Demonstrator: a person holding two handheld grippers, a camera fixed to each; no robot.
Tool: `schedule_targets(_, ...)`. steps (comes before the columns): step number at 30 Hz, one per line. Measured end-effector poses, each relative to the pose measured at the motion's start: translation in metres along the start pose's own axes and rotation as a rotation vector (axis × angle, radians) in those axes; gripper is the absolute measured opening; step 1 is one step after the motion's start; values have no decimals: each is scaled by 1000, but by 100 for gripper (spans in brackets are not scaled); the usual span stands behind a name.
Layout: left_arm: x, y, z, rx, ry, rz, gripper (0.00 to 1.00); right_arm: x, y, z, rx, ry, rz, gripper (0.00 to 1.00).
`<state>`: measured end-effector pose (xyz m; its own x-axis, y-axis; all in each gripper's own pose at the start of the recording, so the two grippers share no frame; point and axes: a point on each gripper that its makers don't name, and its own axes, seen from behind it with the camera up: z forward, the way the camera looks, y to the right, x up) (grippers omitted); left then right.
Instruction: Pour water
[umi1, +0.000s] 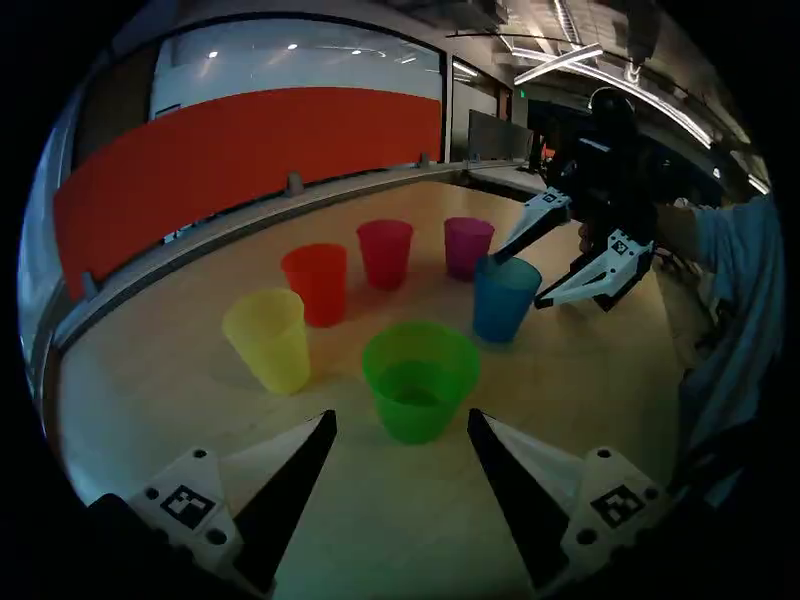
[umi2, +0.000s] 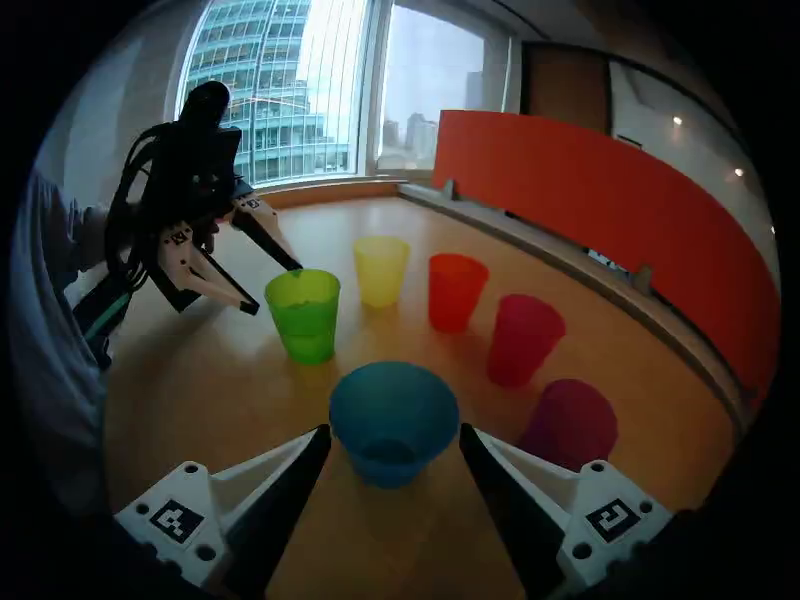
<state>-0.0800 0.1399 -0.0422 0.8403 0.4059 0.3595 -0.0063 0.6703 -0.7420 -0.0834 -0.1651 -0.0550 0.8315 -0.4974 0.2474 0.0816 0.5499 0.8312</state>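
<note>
Two upright cups: green cup (umi1: 418, 385) dead ahead of left gripper (umi1: 400, 413), blue cup (umi2: 392, 420) ahead of right gripper (umi2: 393, 429); all fingers (umi1: 300, 470) spread, touching neither.

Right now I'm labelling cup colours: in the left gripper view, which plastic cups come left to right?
First the yellow plastic cup → orange plastic cup → red plastic cup → magenta plastic cup → blue plastic cup. The green plastic cup sits nearer, overlapping the middle ones.
</note>
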Motion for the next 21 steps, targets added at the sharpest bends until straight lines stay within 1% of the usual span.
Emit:
schedule_targets(5, 2, -4, -12, 34, 31, -25, 98, -9, 2, -14, -22, 1, 15, 100)
schedule_targets(9, 8, -9, -26, 71, 66, -41, 98, -13, 4, -27, -49, 9, 28, 100)
schedule_targets(14, 20, -13, -46, 120, 121, -52, 98, -11, 6, -43, -87, 37, 37, 100)
schedule_targets(17, 26, -15, -58, 156, 156, -55, 98, -6, 8, -53, -109, 62, 45, 100)
schedule_targets(21, 33, -20, -71, 210, 200, -65, 98, 0, 8, -62, -132, 95, 67, 100)
